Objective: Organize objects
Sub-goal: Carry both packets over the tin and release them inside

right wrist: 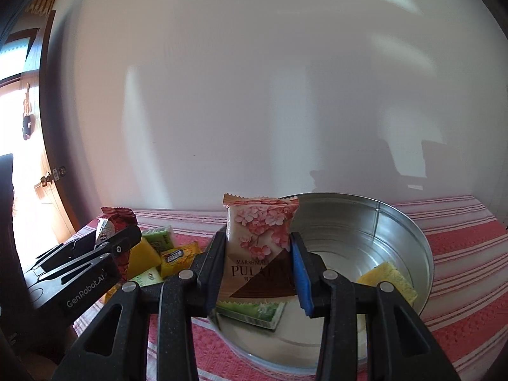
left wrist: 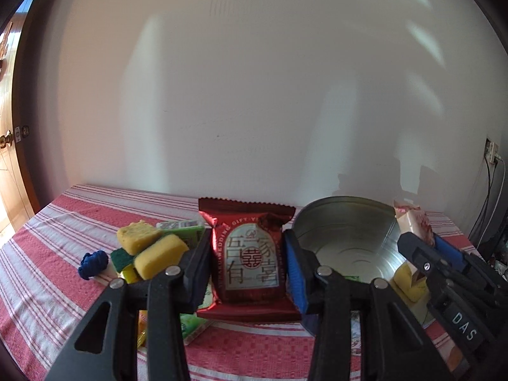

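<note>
Red foil snack packet (left wrist: 252, 258) with the wedding print is sitting upright, pinched in the left gripper (left wrist: 249, 268), hanging above the red-and-white striped tablecloth (left wrist: 41, 273). Right gripper (right wrist: 258, 262) is clamping a pink cherry-blossom marshmallow packet (right wrist: 258, 238) over the round shiny metal tin (right wrist: 397, 222). Lying inside that tin already are a yellow sponge (right wrist: 389, 277) and a green packet (right wrist: 254, 312). More yellow sponges (left wrist: 160, 254) and a blue knotted thing (left wrist: 92, 262) are piling up to the left of the tin.

White wall (left wrist: 254, 95) behind table. Red-and-white striped cloth (left wrist: 47, 254) on table. Wooden door (left wrist: 9, 174) at left. Socket (left wrist: 491, 152) with cables at right.
</note>
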{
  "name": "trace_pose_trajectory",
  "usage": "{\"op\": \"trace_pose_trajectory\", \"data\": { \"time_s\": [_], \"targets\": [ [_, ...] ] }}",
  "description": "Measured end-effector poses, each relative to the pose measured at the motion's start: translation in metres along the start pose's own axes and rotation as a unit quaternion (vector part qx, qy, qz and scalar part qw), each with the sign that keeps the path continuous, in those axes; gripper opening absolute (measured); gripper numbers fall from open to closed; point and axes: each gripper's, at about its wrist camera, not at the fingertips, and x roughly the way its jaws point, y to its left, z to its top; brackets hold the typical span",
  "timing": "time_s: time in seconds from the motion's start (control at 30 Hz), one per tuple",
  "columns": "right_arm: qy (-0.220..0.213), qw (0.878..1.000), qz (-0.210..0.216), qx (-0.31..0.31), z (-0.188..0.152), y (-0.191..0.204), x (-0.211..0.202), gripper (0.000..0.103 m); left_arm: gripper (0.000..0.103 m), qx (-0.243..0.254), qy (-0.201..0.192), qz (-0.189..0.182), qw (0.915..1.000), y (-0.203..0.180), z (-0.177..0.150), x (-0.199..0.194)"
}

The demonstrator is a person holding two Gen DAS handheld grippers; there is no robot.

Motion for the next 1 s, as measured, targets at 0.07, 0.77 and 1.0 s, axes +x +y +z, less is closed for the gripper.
{"op": "trace_pose_trajectory", "data": {
  "time_s": [0.07, 0.77, 1.0],
  "targets": [
    [0.0, 1.0, -0.011, 0.002, 0.001, -0.01, 0.001, 0.042, 0.042, 0.005, -0.001, -0.007, 1.0, -0.009, 0.001, 0.004],
    [0.025, 0.993, -0.116, 0.012, 0.003, -0.089, 0.018, 0.042, 0.042, 0.047, 0.04, -0.045, 0.9971, -0.087, 0.005, 0.067],
    [0.05, 0.992, -0.119, 0.009, -0.004, -0.089, 0.031, 0.042, 0.042, 0.074, 0.047, -0.04, 0.9954, -0.091, -0.006, 0.076]
  ]
}}
